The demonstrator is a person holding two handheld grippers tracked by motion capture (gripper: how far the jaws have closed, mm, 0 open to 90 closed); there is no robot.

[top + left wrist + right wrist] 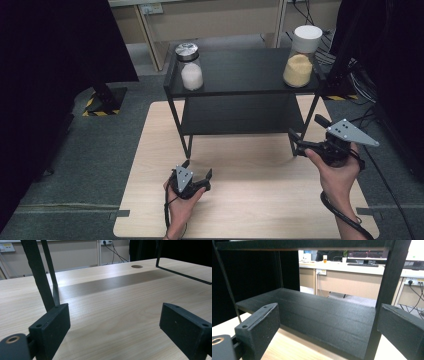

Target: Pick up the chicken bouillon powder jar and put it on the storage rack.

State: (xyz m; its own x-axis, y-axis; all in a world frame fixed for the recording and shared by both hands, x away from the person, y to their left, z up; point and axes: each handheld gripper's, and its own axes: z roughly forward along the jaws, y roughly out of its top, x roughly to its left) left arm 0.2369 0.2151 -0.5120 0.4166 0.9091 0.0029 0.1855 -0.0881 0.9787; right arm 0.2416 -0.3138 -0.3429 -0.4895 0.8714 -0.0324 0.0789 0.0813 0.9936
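Two jars stand on the top board of a black two-tier shelf (240, 70) at the far half of a pale wooden tabletop (250, 200): a glass jar of white grains (190, 67) with a metal lid at the shelf's left end, and a jar of yellow grains (300, 62) with a white lid at its right end, the two well apart. In the high view the left tool (198, 172) is held low over the tabletop, just in front of the shelf's left front leg, its jaws spread wide with nothing between them. The left gripper view confirms this: both black jaws stand far apart over bare wood, with that shelf leg (37, 275) rising right behind the left-hand jaw and the shelf's foot rail (185, 275) farther off at the upper right of that view. The right tool (306, 132) is held higher, near the shelf's right front leg, pointing toward the lower board. In the right gripper view its jaws also gape wide and empty, looking along the lower board (317, 320), with the right front leg (387, 297) standing close before the right-hand jaw. Neither tool touches a jar; both jars sit on the top board, well away from the tools.
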